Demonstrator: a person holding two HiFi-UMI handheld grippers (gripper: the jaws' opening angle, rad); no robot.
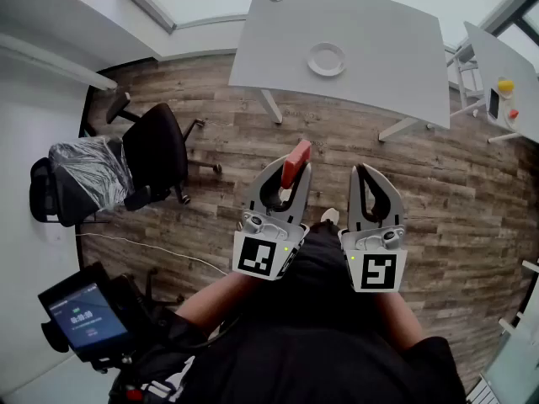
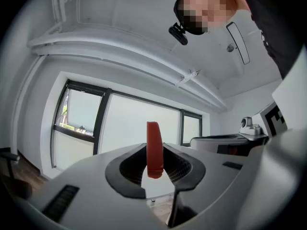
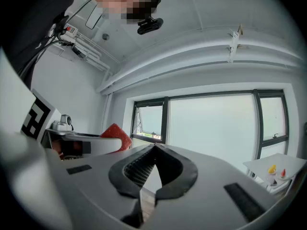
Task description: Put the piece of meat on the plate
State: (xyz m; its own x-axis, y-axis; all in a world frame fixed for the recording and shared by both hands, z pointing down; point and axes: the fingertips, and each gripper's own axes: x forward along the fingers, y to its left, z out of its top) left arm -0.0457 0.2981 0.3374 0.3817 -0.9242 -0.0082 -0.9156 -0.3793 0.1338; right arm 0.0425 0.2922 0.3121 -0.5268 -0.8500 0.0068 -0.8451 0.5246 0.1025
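My left gripper [image 1: 290, 168] is shut on a flat red piece of meat [image 1: 295, 160] that sticks out past its tips; in the left gripper view the meat [image 2: 154, 149] stands on edge between the two jaws. My right gripper [image 1: 361, 171] is beside it, shut with nothing in it, its tips touching [image 3: 153, 147]; the meat [image 3: 116, 131] shows at its left. Both are held level above the wooden floor, in front of the person's body. A white plate [image 1: 326, 59] lies on the grey table [image 1: 379, 49] well ahead of both grippers.
A black office chair [image 1: 156, 150] and a bag-covered chair [image 1: 80, 171] stand at the left. A second table [image 1: 505, 74] at the right carries small yellow and red items. A phone on a mount [image 1: 84, 316] sits at the lower left. Windows fill the wall ahead.
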